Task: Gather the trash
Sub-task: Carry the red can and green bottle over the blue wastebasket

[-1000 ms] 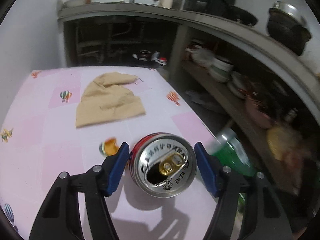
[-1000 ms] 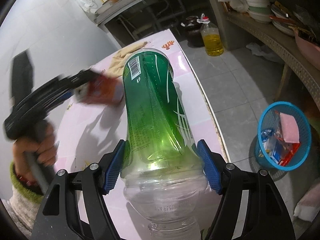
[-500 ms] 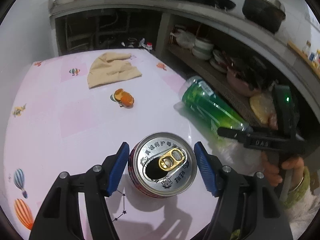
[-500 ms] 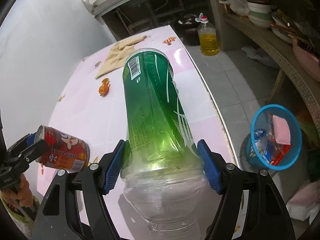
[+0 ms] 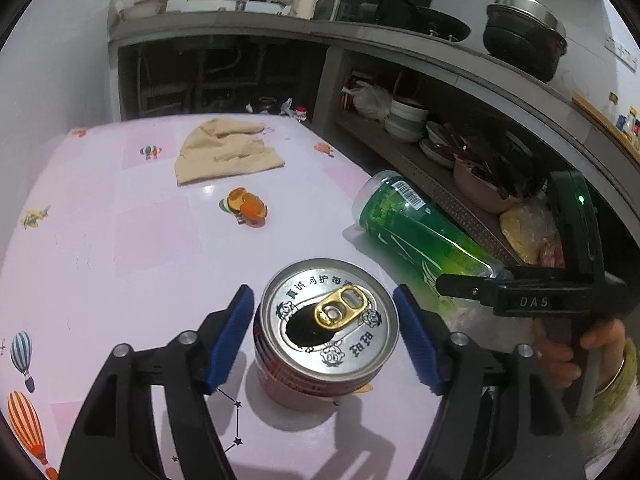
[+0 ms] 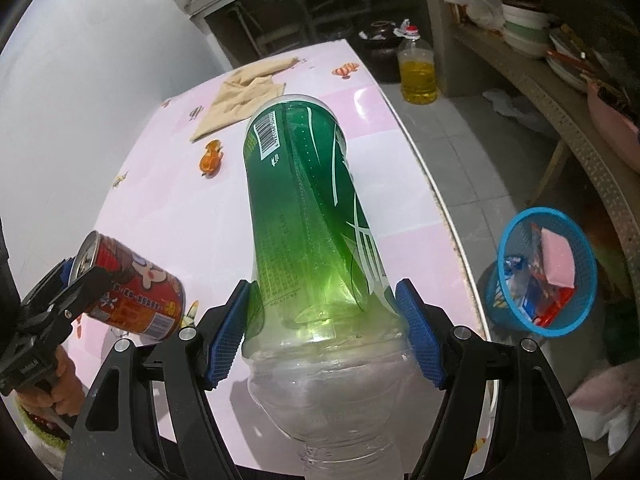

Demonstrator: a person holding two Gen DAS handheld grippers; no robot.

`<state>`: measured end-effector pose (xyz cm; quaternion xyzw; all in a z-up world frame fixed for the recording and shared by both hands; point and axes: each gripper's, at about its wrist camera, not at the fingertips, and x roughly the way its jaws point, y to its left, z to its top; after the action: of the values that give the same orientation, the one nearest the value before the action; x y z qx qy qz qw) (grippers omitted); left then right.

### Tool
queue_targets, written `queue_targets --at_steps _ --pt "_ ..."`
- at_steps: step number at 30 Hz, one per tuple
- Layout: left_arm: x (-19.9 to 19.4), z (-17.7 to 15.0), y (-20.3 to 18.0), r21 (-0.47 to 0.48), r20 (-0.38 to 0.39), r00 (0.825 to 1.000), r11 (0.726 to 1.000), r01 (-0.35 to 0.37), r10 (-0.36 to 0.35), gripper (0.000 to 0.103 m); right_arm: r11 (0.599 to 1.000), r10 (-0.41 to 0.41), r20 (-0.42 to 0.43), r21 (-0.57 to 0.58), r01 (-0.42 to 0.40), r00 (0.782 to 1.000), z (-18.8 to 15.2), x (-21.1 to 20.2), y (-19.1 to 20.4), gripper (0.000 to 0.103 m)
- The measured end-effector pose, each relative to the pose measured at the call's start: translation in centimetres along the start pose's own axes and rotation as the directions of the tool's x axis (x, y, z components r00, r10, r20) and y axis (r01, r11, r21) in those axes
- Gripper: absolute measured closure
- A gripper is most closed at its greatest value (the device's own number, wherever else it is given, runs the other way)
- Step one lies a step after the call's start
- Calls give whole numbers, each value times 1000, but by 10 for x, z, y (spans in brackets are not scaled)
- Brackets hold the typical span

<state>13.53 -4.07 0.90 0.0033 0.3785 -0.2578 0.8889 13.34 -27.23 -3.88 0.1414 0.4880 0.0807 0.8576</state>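
Note:
My left gripper (image 5: 324, 334) is shut on a red drink can (image 5: 330, 330) with an open silver top, held above the pink table (image 5: 120, 220). The can also shows in the right wrist view (image 6: 132, 296), at the left. My right gripper (image 6: 326, 330) is shut on a green plastic bottle (image 6: 308, 208), its base pointing away from me, over the table's right side. The bottle also shows in the left wrist view (image 5: 416, 228). A blue trash basket (image 6: 540, 272) with wrappers in it stands on the floor to the right of the table.
An orange peel piece (image 5: 246, 206) and a beige cloth (image 5: 224, 156) lie further back on the table. A jug of yellow oil (image 6: 416, 72) stands on the floor beyond the table. Shelves with bowls (image 5: 408, 120) run along the right.
My left gripper has drawn back toward the near end of the table with the can. The right gripper holds the bottle much as before, tilted slightly more to the left.

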Motion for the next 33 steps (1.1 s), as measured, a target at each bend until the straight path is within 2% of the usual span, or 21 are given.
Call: queue_targets --at_steps 5,11,16,22,28,32,33 --pt "-1 -8 -4 39 -2 1000 999 -12 12 23 1000 0 -6 -20 0 1000 1 -4 3 33" --pt "5 -18 -3 51 6 999 998 -44 44 23 998 -26 -22 -50 25 999 -2 -4 12 35" --pt "9 -21 -1 64 4 998 996 -57 57 36 997 -44 -20 -59 43 999 -4 -3 14 36" --pt "7 -22 2 32 17 998 998 -58 57 37 999 33 -7 32 -33 999 -7 -7 4 37" --pt "2 -15 2 -2 33 999 1000 -24 24 38 986 102 95 126 -113 990 -11 -32 -22 37" --pt "-1 0 -10 1 52 999 1000 8 -8 38 978 49 200 188 -87 979 -10 -62 -52 37" --pt "0 4 -14 5 57 998 1000 20 -21 38 974 14 231 216 -65 973 -11 -73 -65 37"
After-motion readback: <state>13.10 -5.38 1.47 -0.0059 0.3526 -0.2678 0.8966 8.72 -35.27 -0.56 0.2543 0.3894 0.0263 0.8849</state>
